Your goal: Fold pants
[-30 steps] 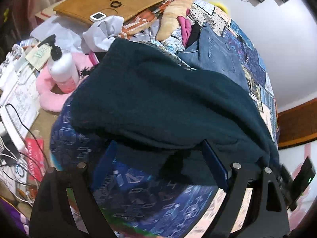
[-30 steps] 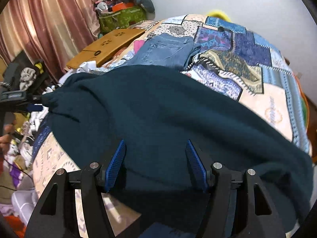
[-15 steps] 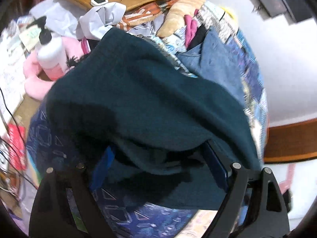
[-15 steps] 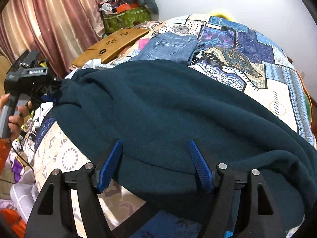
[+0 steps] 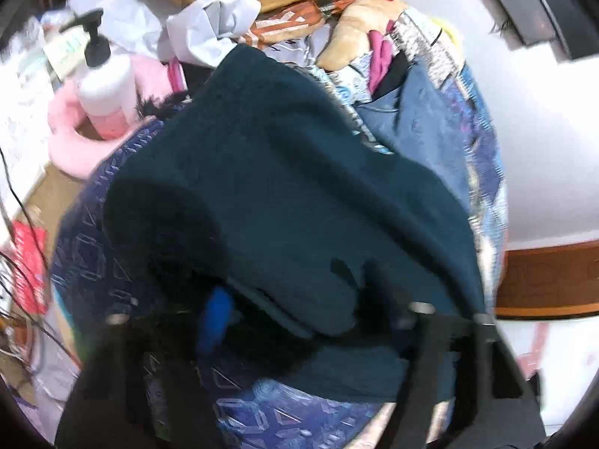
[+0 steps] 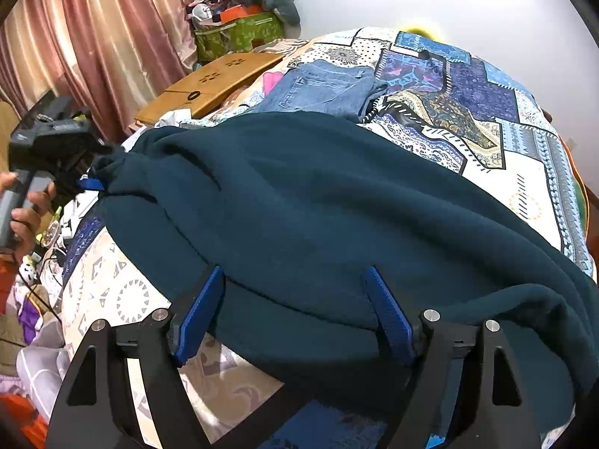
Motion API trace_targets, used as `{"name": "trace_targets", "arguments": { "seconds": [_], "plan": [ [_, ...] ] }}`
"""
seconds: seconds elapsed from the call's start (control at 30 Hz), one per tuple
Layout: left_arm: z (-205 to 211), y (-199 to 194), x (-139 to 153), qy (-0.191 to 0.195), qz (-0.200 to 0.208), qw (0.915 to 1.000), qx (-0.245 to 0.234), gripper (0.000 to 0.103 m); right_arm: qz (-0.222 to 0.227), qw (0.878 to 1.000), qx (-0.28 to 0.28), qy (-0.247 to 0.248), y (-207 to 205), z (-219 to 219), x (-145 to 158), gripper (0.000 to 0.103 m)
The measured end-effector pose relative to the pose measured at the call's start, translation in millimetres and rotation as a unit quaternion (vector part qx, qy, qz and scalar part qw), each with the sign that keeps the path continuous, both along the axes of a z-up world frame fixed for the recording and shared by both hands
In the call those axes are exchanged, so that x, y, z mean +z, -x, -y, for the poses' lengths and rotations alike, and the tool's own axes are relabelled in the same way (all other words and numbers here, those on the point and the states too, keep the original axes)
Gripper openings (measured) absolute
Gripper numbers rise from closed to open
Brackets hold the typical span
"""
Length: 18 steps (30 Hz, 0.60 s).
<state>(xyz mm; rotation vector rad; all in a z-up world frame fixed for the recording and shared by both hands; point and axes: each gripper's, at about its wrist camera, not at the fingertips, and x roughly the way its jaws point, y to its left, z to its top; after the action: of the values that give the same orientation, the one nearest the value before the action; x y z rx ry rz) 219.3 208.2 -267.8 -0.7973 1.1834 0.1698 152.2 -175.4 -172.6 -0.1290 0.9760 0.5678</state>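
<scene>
Pants [image 6: 318, 202] spread on bed [image 6: 524, 183], one end pinched by L tongs [image 5: 299, 310] just closing on it, R tongs [image 6: 295, 310] opening, nothing gripped — fold-over judged next.

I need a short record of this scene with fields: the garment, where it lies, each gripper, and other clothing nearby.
garment: dark teal fleece pants, spread out
surface: patchwork bedspread
left gripper: jaws just closing, bunched pants edge between them; grip unclear through blur
right gripper: jaws just opening, astride the near pants edge, pads not pressing
other clothing: blue jeans beyond the pants
</scene>
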Motion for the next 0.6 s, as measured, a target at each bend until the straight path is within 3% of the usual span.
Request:
{"name": "trace_targets", "arguments": {
  "seconds": [0.07,0.13,0.3,0.37,0.47,0.6],
  "plan": [
    [10.4,0.7,8.8,-0.052,0.015,0.9983,-0.022,0.032,-0.005,1.0,0.0,0.001,-1.6,0.6,1.9,0.076],
    [18.8,5.1,25.5,-0.093,0.045,0.9939,-0.038,0.021,-0.01,1.0,0.0,-0.003,-4.6,1.2,5.3,0.076],
    [29.4,25.2,76.0,-0.195,0.125,0.9703,-0.069,0.014,0.0,1.0,-0.003,-0.022,-10.3,3.2,22.4,0.076],
    [25.2,31.4,82.0,-0.199,0.132,0.9679,-0.078,0.014,0.012,1.0,-0.006,-0.028,-12.6,3.0,29.7,0.076],
    [22.2,33.6,68.8,-0.21,0.114,0.9663,-0.096,0.014,0.028,0.999,-0.012,-0.017,-16.9,-1.0,32.4,0.076],
    [16.9,31.6,24.5,-0.171,0.064,0.9774,-0.107,0.016,0.019,0.999,-0.03,-0.006,-25.6,-2.8,20.9,0.076]
  ]
}}
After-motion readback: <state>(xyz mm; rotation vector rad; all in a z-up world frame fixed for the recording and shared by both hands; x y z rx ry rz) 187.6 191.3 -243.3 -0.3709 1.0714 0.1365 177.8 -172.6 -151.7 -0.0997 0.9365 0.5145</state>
